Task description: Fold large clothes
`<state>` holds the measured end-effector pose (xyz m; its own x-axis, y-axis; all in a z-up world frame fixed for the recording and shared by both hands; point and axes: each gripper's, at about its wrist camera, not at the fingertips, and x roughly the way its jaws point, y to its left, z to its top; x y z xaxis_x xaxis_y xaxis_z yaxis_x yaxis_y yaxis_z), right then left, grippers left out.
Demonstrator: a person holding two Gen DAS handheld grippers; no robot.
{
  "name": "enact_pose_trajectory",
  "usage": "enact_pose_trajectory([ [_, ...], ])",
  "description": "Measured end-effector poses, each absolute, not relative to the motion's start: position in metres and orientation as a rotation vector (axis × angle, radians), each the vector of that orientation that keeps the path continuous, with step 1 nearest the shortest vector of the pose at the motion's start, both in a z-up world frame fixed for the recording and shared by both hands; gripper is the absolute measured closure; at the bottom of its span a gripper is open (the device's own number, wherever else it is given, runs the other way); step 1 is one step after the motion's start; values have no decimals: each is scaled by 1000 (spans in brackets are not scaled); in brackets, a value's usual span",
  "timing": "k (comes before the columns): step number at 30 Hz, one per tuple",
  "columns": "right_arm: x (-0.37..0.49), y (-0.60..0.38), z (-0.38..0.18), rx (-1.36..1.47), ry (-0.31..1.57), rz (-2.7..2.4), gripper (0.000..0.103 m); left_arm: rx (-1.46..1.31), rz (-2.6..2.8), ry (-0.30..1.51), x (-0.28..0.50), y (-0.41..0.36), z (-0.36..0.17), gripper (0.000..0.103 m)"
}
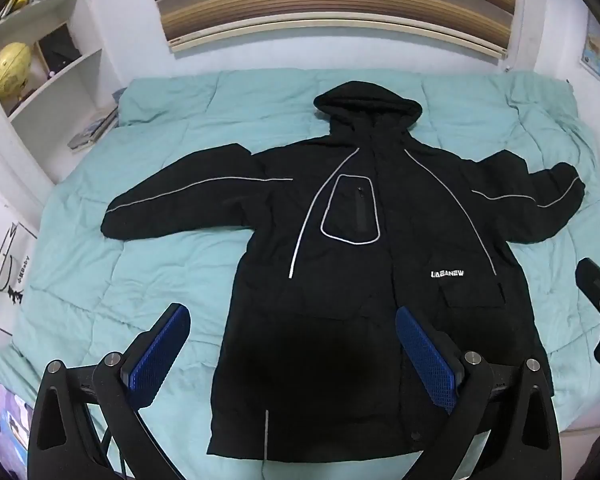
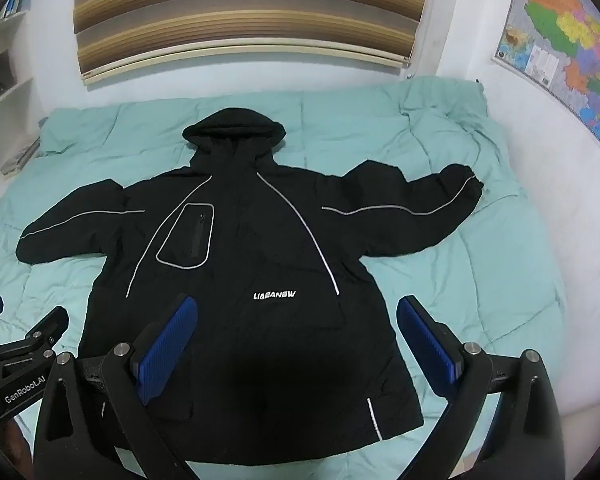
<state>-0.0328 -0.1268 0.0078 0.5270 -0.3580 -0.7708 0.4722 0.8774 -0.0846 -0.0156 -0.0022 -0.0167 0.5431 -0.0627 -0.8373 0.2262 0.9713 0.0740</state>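
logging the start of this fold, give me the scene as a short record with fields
garment: black hooded jacket, front up, unfolded
sleeves: both spread out to the sides
hood: at the far end, toward the wall
surface: teal quilt on a bed
left gripper: open, above the jacket's hem, holding nothing
right gripper: open, above the hem, holding nothing
surroundings: shelf with yellow globe, wall map

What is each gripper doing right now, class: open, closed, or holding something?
Left gripper: open, fingers spread wide above the black jacket, holding nothing.
Right gripper: open, fingers spread wide above the same jacket, holding nothing.
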Motion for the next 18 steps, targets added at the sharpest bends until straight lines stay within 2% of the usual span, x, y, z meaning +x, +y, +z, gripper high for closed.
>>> enact_pose_trajectory([
  [18, -29, -120, 2, 215, 929, -456, 2, 247, -147, 965, -11, 8, -17, 1],
])
